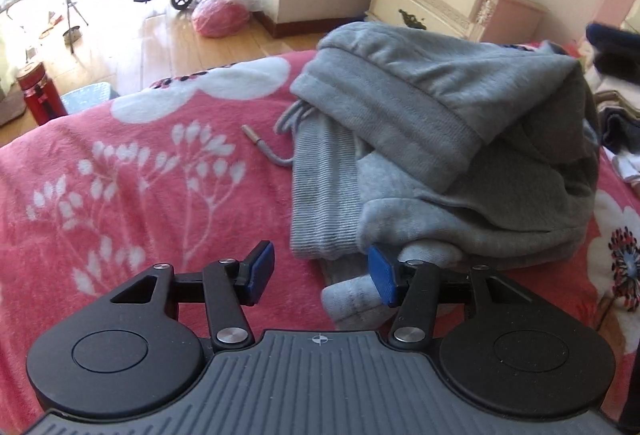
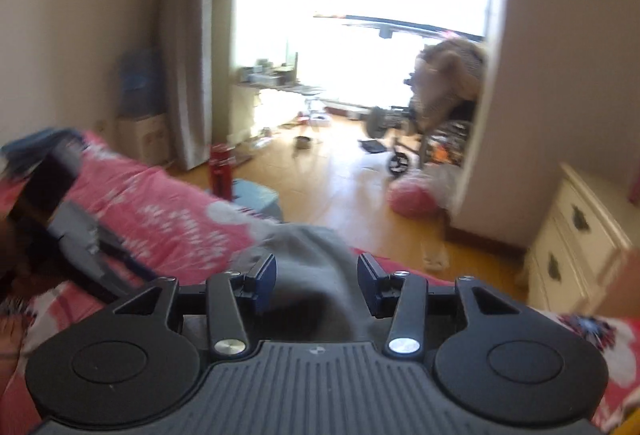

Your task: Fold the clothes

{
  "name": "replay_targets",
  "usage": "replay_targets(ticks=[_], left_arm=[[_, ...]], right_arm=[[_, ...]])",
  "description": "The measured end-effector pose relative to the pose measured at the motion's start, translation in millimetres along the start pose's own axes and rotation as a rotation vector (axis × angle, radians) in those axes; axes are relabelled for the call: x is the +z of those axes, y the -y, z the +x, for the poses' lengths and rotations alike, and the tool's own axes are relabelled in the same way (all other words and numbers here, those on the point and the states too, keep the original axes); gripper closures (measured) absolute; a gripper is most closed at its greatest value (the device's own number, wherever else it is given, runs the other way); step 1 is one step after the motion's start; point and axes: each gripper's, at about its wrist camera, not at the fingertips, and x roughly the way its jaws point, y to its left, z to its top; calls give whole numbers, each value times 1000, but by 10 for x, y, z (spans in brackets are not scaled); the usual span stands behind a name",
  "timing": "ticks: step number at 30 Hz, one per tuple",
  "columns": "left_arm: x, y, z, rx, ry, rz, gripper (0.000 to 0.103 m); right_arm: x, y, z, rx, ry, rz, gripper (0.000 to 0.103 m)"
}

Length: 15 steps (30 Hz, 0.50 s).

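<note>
Grey hoodie (image 1: 440,139) is lying bunched on the pink floral blanket (image 1: 140,175), drawcord trailing off to its left. Left gripper (image 1: 322,271) is hovering at the hem, jaws wide, gripping nothing. Right gripper (image 2: 316,281) is sitting over grey fabric, jaws wide too; view blurred.

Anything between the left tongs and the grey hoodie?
Nothing visible. The left tongs stand open at the near edge of the grey hoodie, a cuff beside their right pad; only the pink blanket lies around it.
</note>
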Motion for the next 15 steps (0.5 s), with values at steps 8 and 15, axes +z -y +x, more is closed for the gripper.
replay_targets(ticks=[8, 15], left_arm=[[-58, -68, -17, 34, -29, -32, 54], [-108, -35, 60, 24, -48, -11, 54]], right_arm=[[-236, -777, 589, 139, -109, -274, 65], [-365, -1025, 945, 118, -172, -432, 68]])
